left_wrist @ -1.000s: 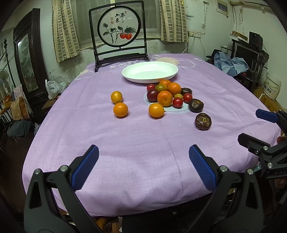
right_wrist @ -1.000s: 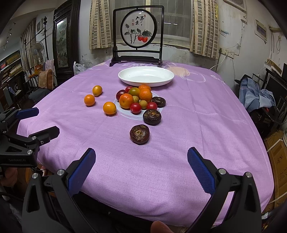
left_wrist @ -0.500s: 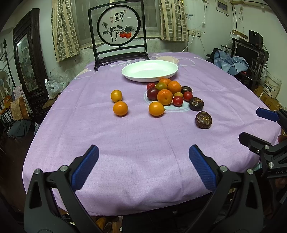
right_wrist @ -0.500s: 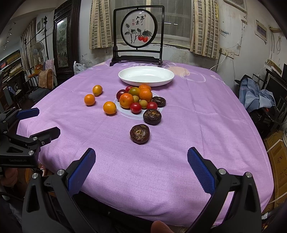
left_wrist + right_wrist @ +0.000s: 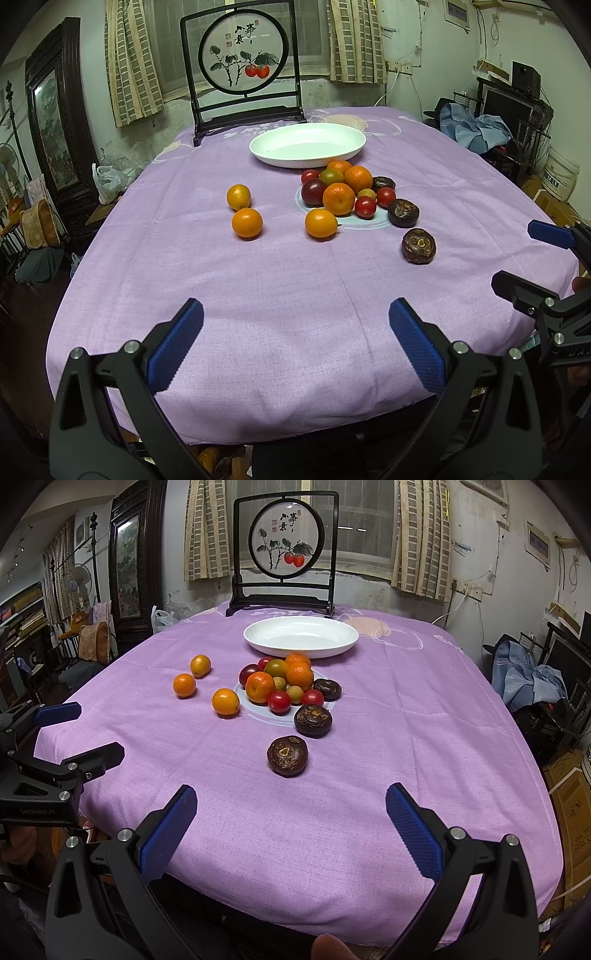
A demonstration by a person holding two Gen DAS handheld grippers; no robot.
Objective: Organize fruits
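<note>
A purple cloth (image 5: 369,738) carries fruit (image 5: 284,683) clustered before an empty white dish (image 5: 301,637). Both grippers, left (image 5: 295,341) and right (image 5: 291,825), gape wide at the near edge; the nearest dark fruit (image 5: 287,756) lies straight ahead of the right.

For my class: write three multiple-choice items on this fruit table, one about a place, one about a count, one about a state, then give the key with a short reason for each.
1. Where does the white dish stand relative to the fruit pile?
A. Behind it, toward the framed screen
B. In front of it, at the near edge
C. Under it

2. How many dark brown wrinkled fruits lie on the purple cloth?
A. One
B. Three
C. Five

3. What is the state of the right gripper?
A. Shut on an orange
B. Shut, holding nothing
C. Open, holding nothing

Key: 1 A, the dish sits between the pile and the framed screen. 2 B, three show in the right wrist view: and. 3 C, its blue pads stand wide apart over bare cloth.
</note>
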